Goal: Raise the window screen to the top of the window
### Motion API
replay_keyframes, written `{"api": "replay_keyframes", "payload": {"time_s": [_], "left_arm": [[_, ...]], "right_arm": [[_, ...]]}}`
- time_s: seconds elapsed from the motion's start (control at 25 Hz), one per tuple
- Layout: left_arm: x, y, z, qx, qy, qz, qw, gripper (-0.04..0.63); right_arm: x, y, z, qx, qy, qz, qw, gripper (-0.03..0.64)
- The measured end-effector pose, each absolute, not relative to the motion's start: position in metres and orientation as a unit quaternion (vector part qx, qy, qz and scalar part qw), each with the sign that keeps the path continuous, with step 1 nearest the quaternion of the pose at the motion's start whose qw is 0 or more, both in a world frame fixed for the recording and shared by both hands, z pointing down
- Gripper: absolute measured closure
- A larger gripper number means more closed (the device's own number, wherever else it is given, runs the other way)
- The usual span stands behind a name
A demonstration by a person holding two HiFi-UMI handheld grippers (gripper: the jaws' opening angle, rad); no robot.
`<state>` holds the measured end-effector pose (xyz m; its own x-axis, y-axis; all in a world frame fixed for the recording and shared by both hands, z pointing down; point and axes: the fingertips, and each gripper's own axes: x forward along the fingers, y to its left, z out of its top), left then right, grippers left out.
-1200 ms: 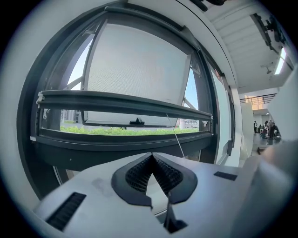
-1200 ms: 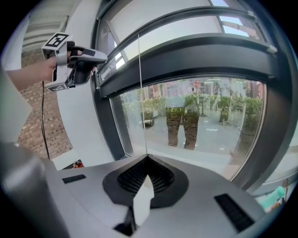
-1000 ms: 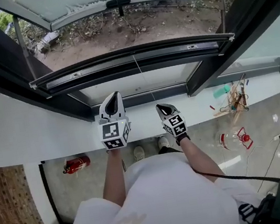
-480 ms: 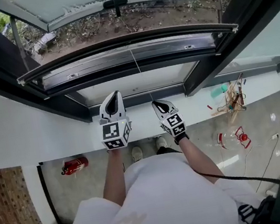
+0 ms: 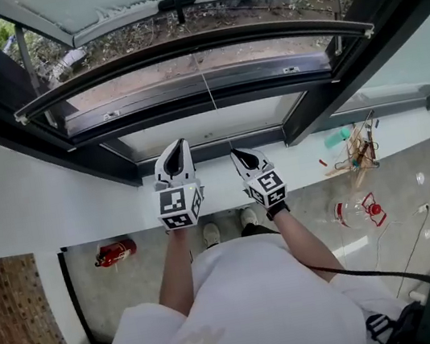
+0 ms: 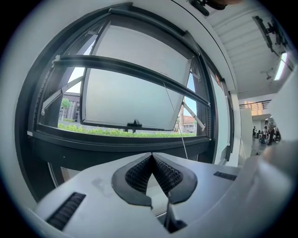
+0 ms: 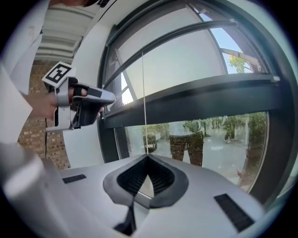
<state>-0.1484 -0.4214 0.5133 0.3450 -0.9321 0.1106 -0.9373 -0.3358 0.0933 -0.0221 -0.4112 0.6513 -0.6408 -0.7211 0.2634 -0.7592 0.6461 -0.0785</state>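
Before the open window, the left hand-held gripper (image 5: 172,151) hovers over the white ledge (image 5: 55,194), its jaws pressed together on nothing. Just right of it, the right hand-held gripper (image 5: 237,155) is clamped on the thin pull cord (image 5: 209,98). The cord runs up to the window screen's bottom bar (image 5: 257,35), which sits partway up the window frame (image 5: 98,158).

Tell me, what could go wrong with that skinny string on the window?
The thin cord is pinched only at the very tips of the right gripper; it might slip out, and the screen bar could spring away. The left gripper is shut on nothing, so it gives no backup.
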Motion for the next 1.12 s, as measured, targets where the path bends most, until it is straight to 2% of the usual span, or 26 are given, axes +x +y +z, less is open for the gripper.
{"api": "replay_keyframes", "payload": {"time_s": [0.88,1.12], "left_arm": [[-0.133,-0.418,0.516,0.826,-0.559,0.029,0.063,0.594],[-0.137,-0.419,0.519,0.824,-0.562,0.03,0.065,0.594]], "right_arm": [[-0.032,-0.41,0.637,0.399,-0.904,0.136,0.068,0.615],[-0.035,-0.415,0.637,0.401,-0.905,0.105,0.102,0.615]]}}
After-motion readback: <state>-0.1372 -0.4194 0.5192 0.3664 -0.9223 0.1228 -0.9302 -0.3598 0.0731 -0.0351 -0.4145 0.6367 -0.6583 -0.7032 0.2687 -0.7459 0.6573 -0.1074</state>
